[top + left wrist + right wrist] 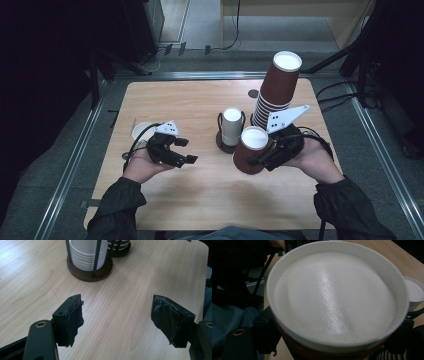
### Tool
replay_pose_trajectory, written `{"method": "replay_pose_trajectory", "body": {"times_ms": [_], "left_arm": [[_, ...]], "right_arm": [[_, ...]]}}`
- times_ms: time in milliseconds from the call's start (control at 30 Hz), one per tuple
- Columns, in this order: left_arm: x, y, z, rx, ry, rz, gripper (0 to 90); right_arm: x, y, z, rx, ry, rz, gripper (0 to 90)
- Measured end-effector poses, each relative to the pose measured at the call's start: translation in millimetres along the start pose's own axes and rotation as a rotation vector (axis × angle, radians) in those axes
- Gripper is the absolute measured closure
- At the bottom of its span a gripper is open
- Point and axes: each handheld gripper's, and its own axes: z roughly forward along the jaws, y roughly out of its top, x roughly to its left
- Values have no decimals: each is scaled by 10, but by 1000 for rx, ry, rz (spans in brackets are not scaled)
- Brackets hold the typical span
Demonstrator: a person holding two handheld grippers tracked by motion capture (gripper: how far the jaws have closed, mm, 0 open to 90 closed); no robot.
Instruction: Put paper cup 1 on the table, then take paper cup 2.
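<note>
A brown paper cup (246, 156) with a white end (337, 295) facing up is held just above the table, with my right gripper (257, 156) shut on its sides. It hangs right in front of a dark round holder with a white stack (231, 126) in it. Behind it leans a tall stack of brown cups (277, 87). In the left gripper view the white stack (86, 255) stands at the top. My left gripper (187, 151) is open over bare wood, and nothing lies between its fingers (72, 320).
A white round lid or cup (141, 131) lies at the table's left, just behind my left hand. The wooden table (200, 100) has a small dark hole (253, 93) near the back. A metal frame rail (70, 165) runs along each side.
</note>
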Motion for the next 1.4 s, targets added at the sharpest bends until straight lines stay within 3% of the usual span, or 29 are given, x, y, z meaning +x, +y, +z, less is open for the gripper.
{"method": "replay_pose_trajectory", "body": {"times_ms": [833,1400], "left_arm": [[-68,-6,113,-45,-98,-24,77],[-224,26,317,-55,-113,28,67]], "right_arm": [[-67,-372,427,33,8,40,181],[-93,-509,665,11,33,55,181]]}}
